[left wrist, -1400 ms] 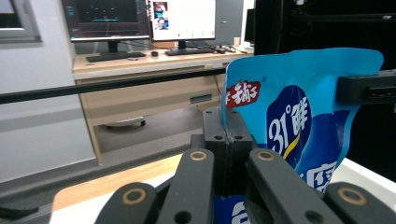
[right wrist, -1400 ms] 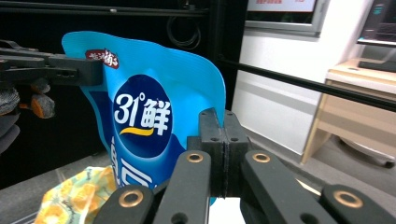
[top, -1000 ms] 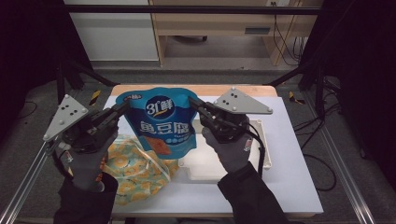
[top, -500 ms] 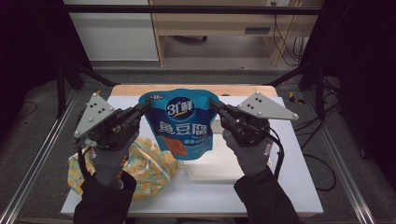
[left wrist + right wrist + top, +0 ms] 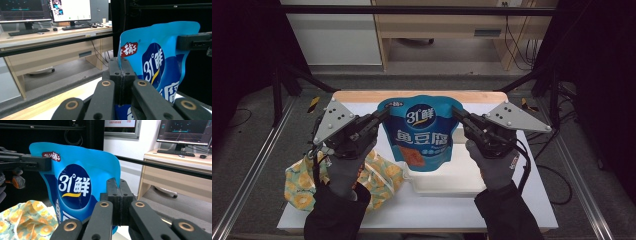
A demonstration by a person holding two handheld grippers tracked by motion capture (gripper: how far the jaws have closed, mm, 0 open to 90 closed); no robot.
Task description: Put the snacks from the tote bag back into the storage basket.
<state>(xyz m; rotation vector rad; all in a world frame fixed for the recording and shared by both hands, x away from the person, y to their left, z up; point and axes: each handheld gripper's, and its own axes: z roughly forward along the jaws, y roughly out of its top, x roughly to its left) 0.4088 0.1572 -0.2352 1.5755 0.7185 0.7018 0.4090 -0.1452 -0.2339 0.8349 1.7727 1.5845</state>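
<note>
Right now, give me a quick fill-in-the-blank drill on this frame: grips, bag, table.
1. The blue snack pouch is held up by ____ hand-held grippers at once.
2. The left hand-held gripper is shut on the pouch's ____ edge as the high view shows it.
3. Under the left forearm lies a cloth bag printed in orange and ____.
4. Below the pouch, on the table, sits a white ____.

Missing words: two; left; green; tray
</note>
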